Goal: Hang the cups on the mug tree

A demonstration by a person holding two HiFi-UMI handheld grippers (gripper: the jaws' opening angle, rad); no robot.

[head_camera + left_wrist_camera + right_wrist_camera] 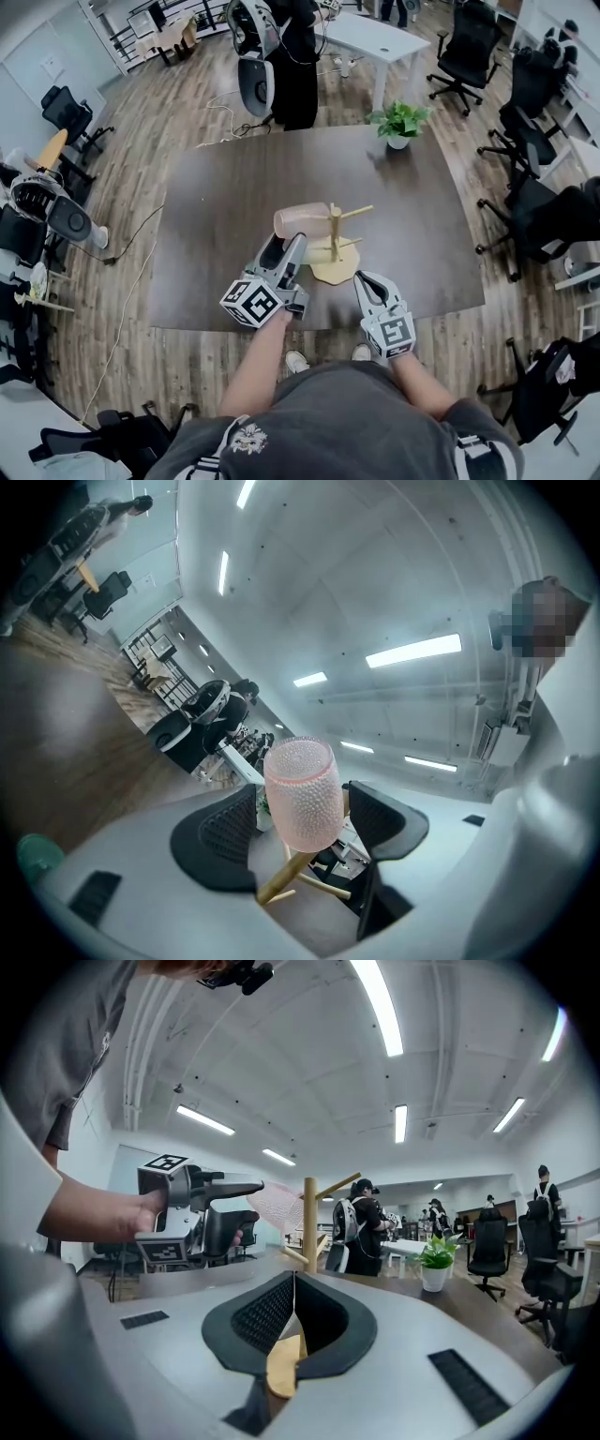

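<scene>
Counter [216, 216]: a dark brown top is carrying two items. A wooden mug tree [335, 246] is standing upright on its round base close to the near edge, about midway along it. A small potted plant [400, 122] is sitting at the far edge, towards the far right corner, well apart from the tree.

Cup [300, 220]: one pink cup with a dimpled surface is sitting on the end of a peg on the tree's left side. It is lying roughly level, with its free end pointing towards the counter's left edge. A second peg is angling away to the right with nothing on it.

Left claw [300, 799]: it is hovering just beside the tree, on the near-left side of the base, and pointing at the cup. Its jaws are standing apart. In the left gripper view the cup is showing in the gap between them, and a narrow clearance is showing between the cup and each of the black pads [220, 841]. The right gripper view is showing the cup just ahead of this claw's tips. Nothing is being gripped.

Right claw [293, 1279]: it is sitting low by the near edge of the counter, with its tips at the near-right rim of the tree's base. Its jaws are pressed together. A sliver of tan wood is showing through the slot beneath them. Whether the tips are touching the base cannot be made out.
</scene>
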